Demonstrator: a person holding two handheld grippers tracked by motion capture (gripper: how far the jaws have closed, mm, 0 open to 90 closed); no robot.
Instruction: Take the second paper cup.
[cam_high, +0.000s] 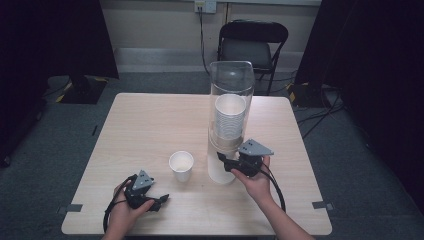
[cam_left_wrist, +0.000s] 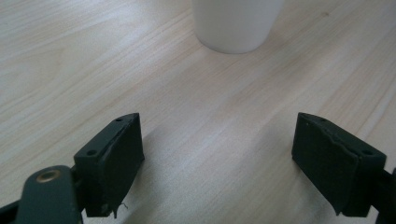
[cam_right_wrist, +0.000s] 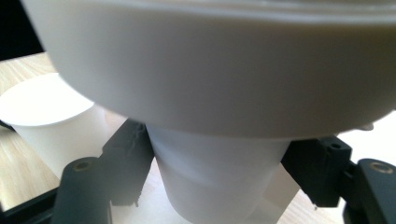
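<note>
Right hand-held gripper (cam_high: 221, 159) is up at the base of the cup dispenser (cam_high: 230, 100), a clear tube standing on the bench (cam_high: 150, 125) w/ a stack of paper cups (cam_high: 230, 117) inside. In the right gripper view its jaws sit on either side of the bottom cup (cam_right_wrist: 215, 186) poking out under the dispenser's white collar (cam_right_wrist: 219, 74), pads against the cup wall: grasping it. Left hand-held gripper (cam_high: 162, 199) rests low on the bench near the front-left, jaws wide apart, released, nothing but bare wood between them. One loose cup (cam_high: 181, 165) stands upright on the bench just left of the dispenser, between the two grippers; its base shows at the top of the left gripper view (cam_left_wrist: 236, 25), well ahead of the jaws.
</note>
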